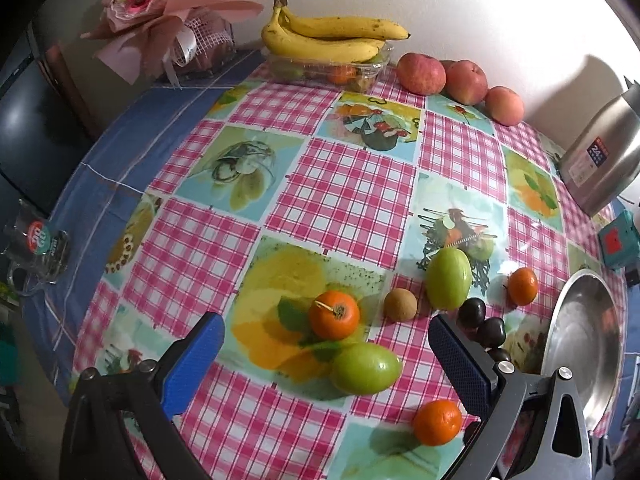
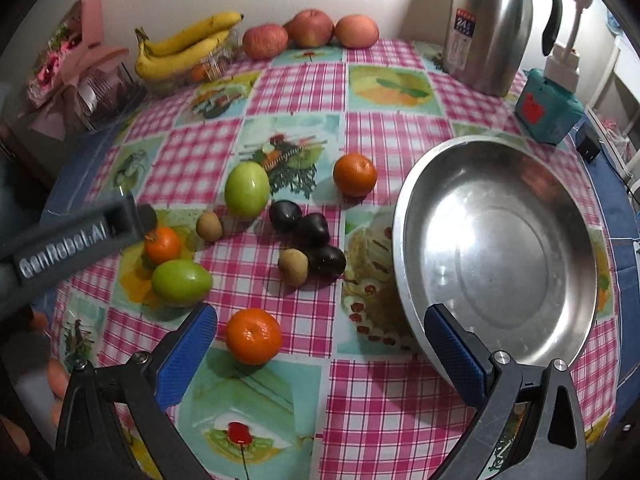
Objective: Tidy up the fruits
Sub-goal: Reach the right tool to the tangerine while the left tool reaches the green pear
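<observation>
Both tools are spread wide, gripping nothing: left tool hovers over a small orange tangerine, right tool beside the round steel pan.

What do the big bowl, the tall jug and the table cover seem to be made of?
Bowl: polished metal, likely steel; mirror-like glare.
Jug: brushed metal body, soft sheen; dark handle, probably plastic.
Table cover: glossy printed sheet, probably vinyl; light reflections.
</observation>
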`<move>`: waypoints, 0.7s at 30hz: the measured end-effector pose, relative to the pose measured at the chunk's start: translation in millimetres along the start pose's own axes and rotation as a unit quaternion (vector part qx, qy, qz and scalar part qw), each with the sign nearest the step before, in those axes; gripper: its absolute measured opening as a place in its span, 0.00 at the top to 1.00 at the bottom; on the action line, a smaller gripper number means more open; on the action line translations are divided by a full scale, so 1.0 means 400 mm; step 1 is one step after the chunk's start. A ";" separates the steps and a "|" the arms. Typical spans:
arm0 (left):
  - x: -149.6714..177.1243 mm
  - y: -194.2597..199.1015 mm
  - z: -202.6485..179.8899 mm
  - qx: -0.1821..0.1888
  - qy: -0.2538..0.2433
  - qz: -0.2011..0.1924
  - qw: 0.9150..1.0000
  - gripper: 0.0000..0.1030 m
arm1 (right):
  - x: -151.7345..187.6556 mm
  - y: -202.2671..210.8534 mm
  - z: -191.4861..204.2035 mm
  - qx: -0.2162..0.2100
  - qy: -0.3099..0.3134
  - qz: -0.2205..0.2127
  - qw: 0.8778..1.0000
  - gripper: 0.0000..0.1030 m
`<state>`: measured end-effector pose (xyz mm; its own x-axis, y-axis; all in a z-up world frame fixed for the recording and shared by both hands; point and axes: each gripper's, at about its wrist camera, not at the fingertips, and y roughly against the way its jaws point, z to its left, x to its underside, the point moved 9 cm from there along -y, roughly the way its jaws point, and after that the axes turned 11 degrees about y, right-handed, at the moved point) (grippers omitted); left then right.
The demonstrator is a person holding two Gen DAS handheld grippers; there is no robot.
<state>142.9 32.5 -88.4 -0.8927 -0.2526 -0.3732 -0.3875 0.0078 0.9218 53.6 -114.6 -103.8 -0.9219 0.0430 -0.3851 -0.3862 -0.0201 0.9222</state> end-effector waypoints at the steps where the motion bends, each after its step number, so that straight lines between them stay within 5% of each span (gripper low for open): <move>1: 0.002 -0.005 0.001 0.002 0.001 0.004 1.000 0.00 | 0.002 -0.008 0.000 0.001 0.001 0.006 1.000 0.00; 21: 0.086 -0.078 0.012 -0.003 -0.023 0.075 0.997 0.00 | 0.049 -0.094 0.066 -0.041 0.020 0.052 0.998 0.00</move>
<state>123.2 28.1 -130.7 -0.9502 -0.2044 -0.2353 -0.2476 0.0365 0.9682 50.9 -86.7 -145.2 -0.9569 -0.0039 -0.2903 -0.2883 -0.1043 0.9518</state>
